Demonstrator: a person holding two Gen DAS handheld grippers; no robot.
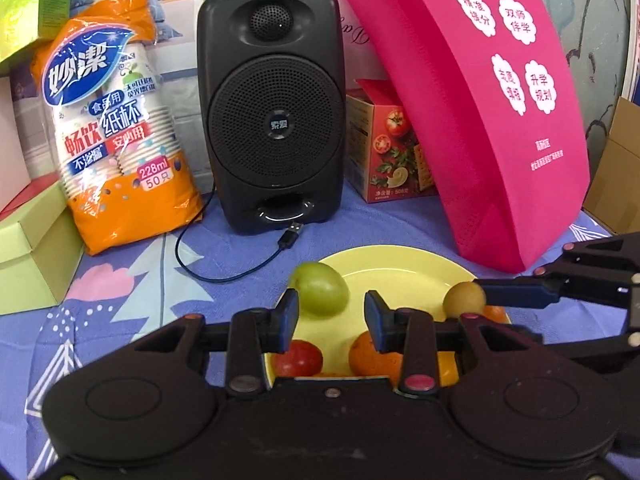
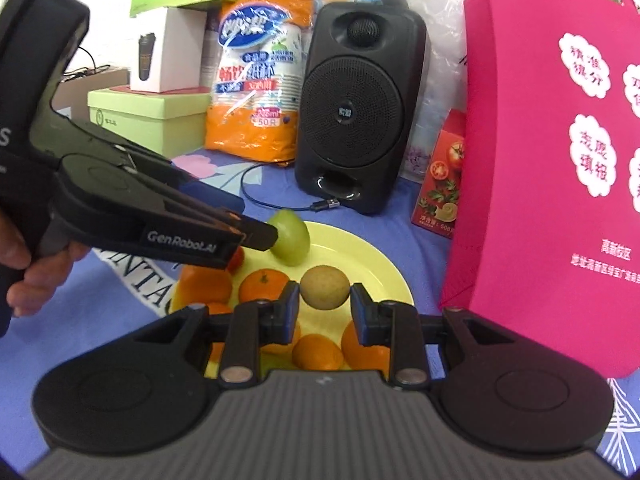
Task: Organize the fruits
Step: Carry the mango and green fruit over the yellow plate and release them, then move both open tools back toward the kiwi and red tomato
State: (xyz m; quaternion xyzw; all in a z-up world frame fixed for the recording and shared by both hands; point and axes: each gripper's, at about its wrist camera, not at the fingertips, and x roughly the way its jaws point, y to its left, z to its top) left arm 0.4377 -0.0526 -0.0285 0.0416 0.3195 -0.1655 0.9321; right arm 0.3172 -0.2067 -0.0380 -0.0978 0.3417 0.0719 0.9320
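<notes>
Blue cloth (image 1: pixel 120 300), yellow plate (image 2: pixel 360 248), L gripper (image 1: pixel 331 316) w/ green fruit (image 1: pixel 322 288), R gripper (image 2: pixel 325 307) w/ brown fruit (image 2: pixel 325 287)

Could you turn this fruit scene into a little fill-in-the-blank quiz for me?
1. The left gripper has a ____ fruit at its fingers.
2. The right gripper has a small brownish fruit between its fingers, above a ____ plate.
3. Behind the plate stands a black ____, its cable lying unplugged on the cloth.
4. The bag leaning beside it is ____.

Missing words: green; yellow; speaker; pink
</notes>
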